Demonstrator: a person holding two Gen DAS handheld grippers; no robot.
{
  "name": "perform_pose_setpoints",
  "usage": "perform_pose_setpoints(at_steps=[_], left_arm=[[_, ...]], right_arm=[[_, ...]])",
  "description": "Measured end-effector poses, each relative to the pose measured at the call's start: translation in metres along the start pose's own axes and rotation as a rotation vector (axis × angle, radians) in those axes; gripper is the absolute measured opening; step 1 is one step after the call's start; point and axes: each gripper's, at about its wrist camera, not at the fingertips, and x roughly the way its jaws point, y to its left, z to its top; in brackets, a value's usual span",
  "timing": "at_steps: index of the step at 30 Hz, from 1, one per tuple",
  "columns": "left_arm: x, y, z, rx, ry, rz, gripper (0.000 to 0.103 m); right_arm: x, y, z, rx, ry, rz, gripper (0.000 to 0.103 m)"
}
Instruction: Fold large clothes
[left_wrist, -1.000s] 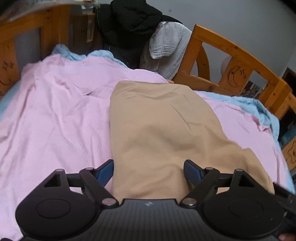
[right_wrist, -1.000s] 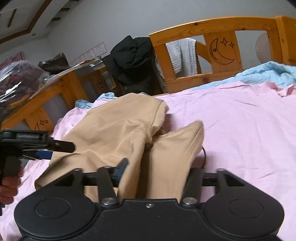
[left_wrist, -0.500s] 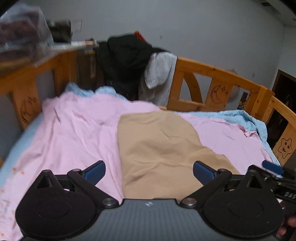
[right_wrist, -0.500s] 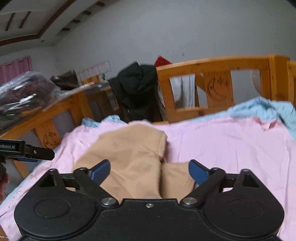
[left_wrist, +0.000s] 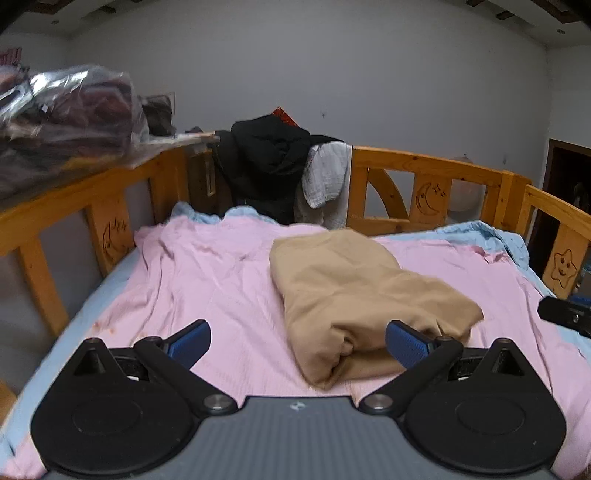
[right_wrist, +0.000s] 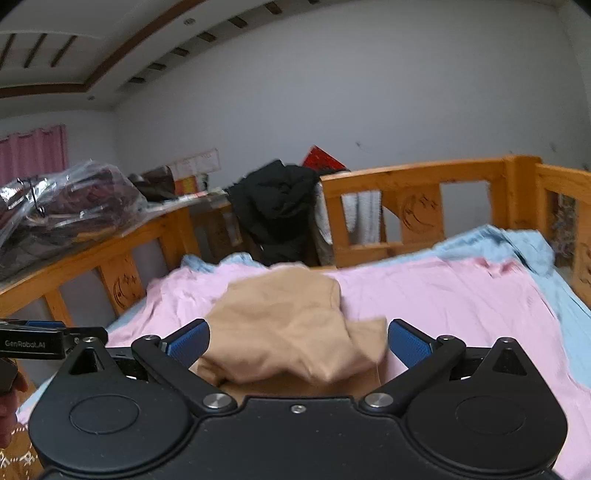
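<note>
A tan garment (left_wrist: 354, 291) lies folded in a thick bundle on the pink sheet (left_wrist: 207, 280) of the bed. It also shows in the right wrist view (right_wrist: 291, 325). My left gripper (left_wrist: 297, 341) is open and empty, held above the near part of the bed, with the bundle's near edge between its fingers in the view. My right gripper (right_wrist: 297, 341) is open and empty, held above and short of the garment. The right gripper's tip shows at the left wrist view's right edge (left_wrist: 565, 317). The left gripper shows at the right wrist view's left edge (right_wrist: 48, 341).
An orange wooden bed rail (left_wrist: 436, 173) runs round the bed. A black jacket (left_wrist: 269, 162) and a white cloth (left_wrist: 328, 177) hang over the far rail. A plastic bag of dark clothes (left_wrist: 62, 114) sits on a shelf at left. A blue sheet (right_wrist: 517, 251) edges the bed at right.
Both grippers have pulled back and risen away from the garment, and opened wider. The right gripper has let go of the garment, which now lies as a folded bundle.
</note>
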Motion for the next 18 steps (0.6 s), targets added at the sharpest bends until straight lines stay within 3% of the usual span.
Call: perform_pose_setpoints(at_steps=[3, 7, 13, 18], left_arm=[[0.000, 0.006, -0.017, -0.018, 0.044, -0.039, 0.103], [-0.002, 0.008, -0.039, -0.043, 0.049, -0.032, 0.103], [0.001, 0.006, -0.050, -0.089, 0.061, -0.013, 0.103], [0.004, 0.001, -0.052, -0.063, 0.066, 0.005, 0.102]], right_arm=[[-0.017, 0.004, -0.020, 0.005, 0.051, -0.040, 0.102], [-0.024, 0.008, -0.043, -0.014, 0.088, -0.078, 0.102], [-0.014, 0.010, -0.051, -0.022, 0.124, -0.081, 0.102], [-0.006, 0.008, -0.057, -0.011, 0.163, -0.070, 0.102]])
